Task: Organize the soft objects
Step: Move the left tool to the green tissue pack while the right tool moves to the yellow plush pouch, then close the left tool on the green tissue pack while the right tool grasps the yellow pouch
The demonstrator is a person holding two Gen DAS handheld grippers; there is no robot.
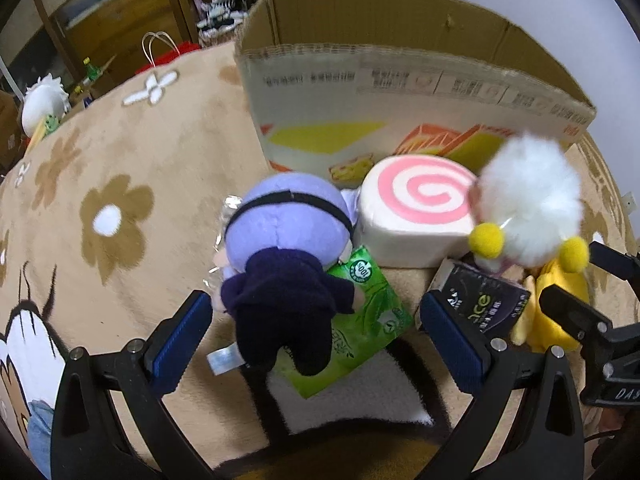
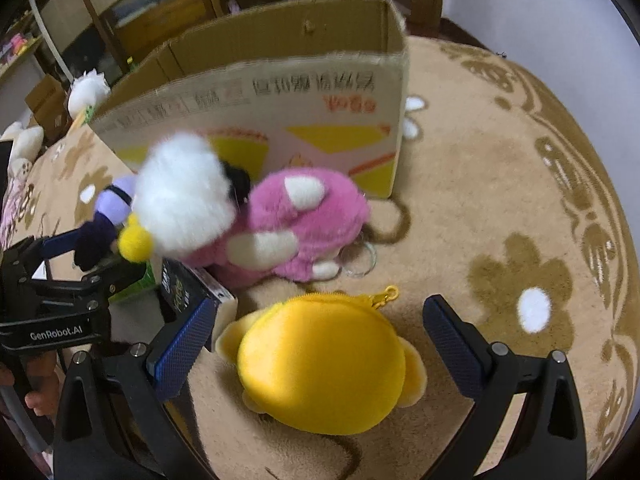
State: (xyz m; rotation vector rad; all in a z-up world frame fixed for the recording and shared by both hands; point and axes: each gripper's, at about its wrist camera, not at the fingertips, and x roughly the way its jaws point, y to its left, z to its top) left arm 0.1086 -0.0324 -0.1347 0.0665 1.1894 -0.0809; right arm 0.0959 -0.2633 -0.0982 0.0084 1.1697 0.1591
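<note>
My left gripper [image 1: 316, 334] is open around the dark legs of a purple-headed doll [image 1: 280, 252] lying on a green tissue pack [image 1: 360, 320]. Behind it sit a pink-swirl roll cushion [image 1: 416, 212] and a white fluffy plush with yellow feet [image 1: 528, 204]. My right gripper [image 2: 320, 344] is open around a yellow plush pouch [image 2: 324, 364] on the carpet. A pink plush [image 2: 304, 220] lies beyond it, beside the white fluffy plush [image 2: 184, 196]. An open cardboard box [image 1: 400, 92] stands behind the toys; it also shows in the right wrist view [image 2: 280, 92].
A dark tissue box [image 1: 480, 300] lies between the grippers, also in the right wrist view [image 2: 188, 292]. The tan flowered carpet [image 2: 500, 200] stretches right. A white plush [image 1: 42, 102] and wooden furniture [image 1: 120, 20] stand at the far left.
</note>
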